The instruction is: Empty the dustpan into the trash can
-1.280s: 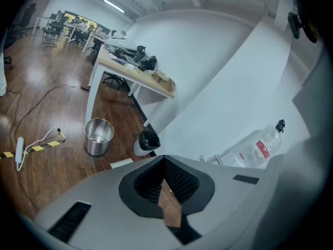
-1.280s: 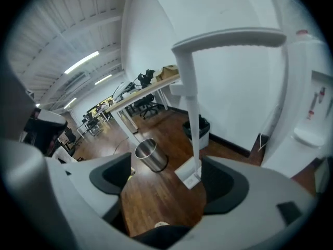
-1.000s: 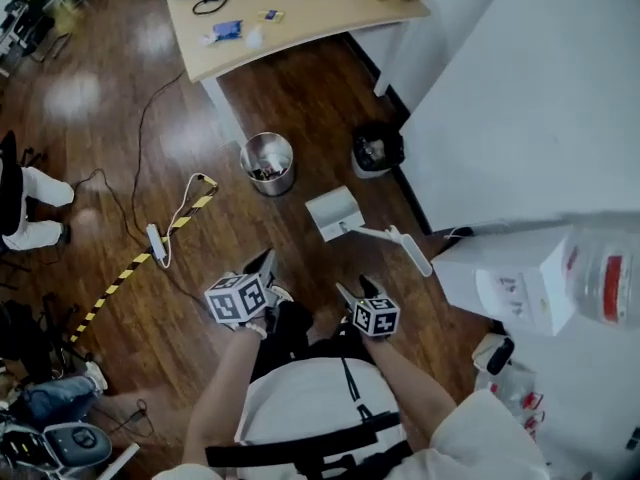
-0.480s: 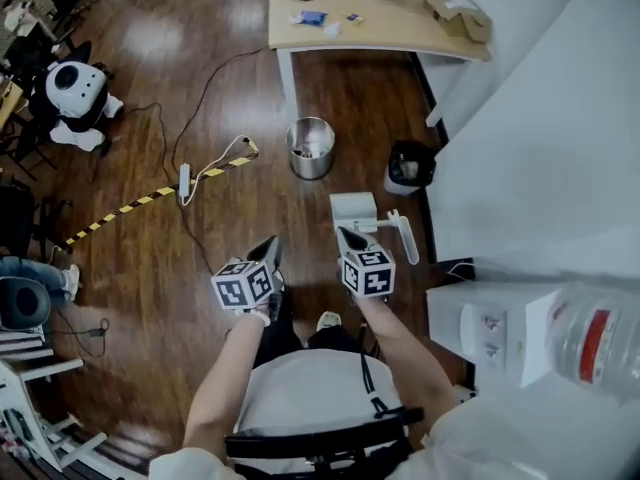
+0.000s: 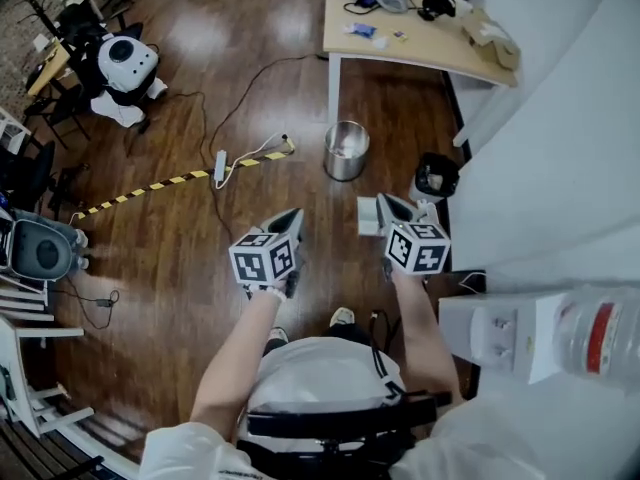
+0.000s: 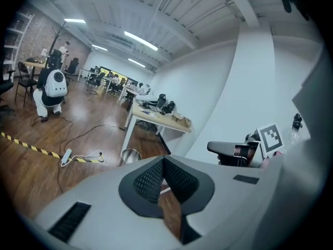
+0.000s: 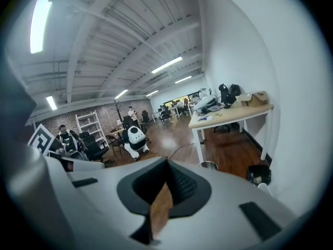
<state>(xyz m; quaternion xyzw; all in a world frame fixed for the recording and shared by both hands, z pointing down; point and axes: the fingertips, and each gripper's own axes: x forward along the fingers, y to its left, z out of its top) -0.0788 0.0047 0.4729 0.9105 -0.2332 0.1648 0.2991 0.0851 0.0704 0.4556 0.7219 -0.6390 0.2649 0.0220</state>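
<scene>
Jaws of left gripper (image 5: 289,217) and right gripper (image 5: 386,204) pressed together, gripping nothing. Beyond, dustpan (image 5: 365,222) lying unheld on floor (image 5: 180,238). Risks shoving or tipping it with closed jaws, scattering dirt short of silver trash can (image 5: 346,151) farther off.

- The wood floor (image 5: 300,108) lies open from the left gripper (image 5: 291,214) up the frame to the metal trash can (image 5: 346,151).
- Beside your right gripper (image 5: 384,202), the dustpan (image 5: 367,216) and the black bin (image 5: 436,176) crowd the way.
- At right, the white wall (image 5: 560,148) and the water dispenser (image 5: 497,336) shut you in.
- Left of centre, a cable with a power strip (image 5: 221,163) and striped tape (image 5: 140,190) cross the floor.
- At the top, the table (image 5: 430,53) stands beyond the can.
</scene>
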